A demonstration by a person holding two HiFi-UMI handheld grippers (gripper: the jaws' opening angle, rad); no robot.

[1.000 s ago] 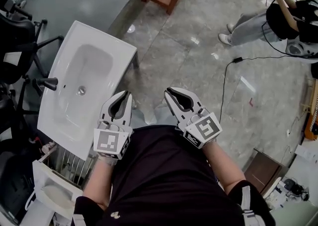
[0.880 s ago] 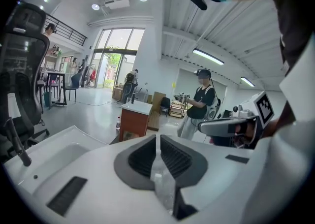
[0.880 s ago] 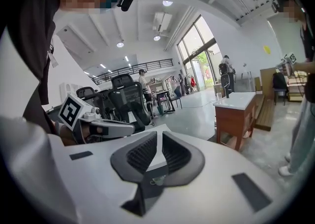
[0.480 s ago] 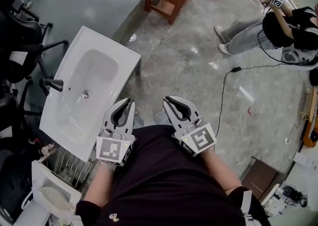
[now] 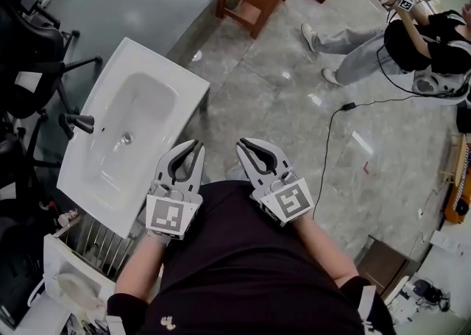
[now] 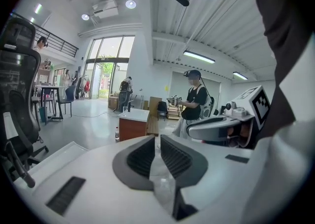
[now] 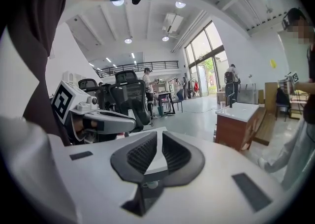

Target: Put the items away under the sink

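While the person stands on the grey floor (image 5: 280, 98) off the near right corner of the white sink (image 5: 185, 82), both grippers are held close in front of the chest and point out over the floor, not at any object. The left gripper (image 5: 194, 149) has its jaws closed together with nothing between them, and its own view shows only ribbed pads nearly meeting. The right gripper (image 5: 243, 145) is the same: jaws together and empty.

The sink sits at the left with its basin bare and its dark faucet (image 5: 78, 124) on the far long edge. The space beneath it, where things are to go, is hidden by the basin top from every view. Just past the sink's near short edge stands a wire rack (image 5: 99, 241) beside a white tub (image 5: 70, 282). Bits lie there, but they are too small for me to name, so I cannot tell which items the task means.

As I read it, this fits two stages equally. Either the hands are empty before going for something to stow, or they are empty because the last thing is already below. Whichever holds, any further move calls for getting low enough to see under that basin.
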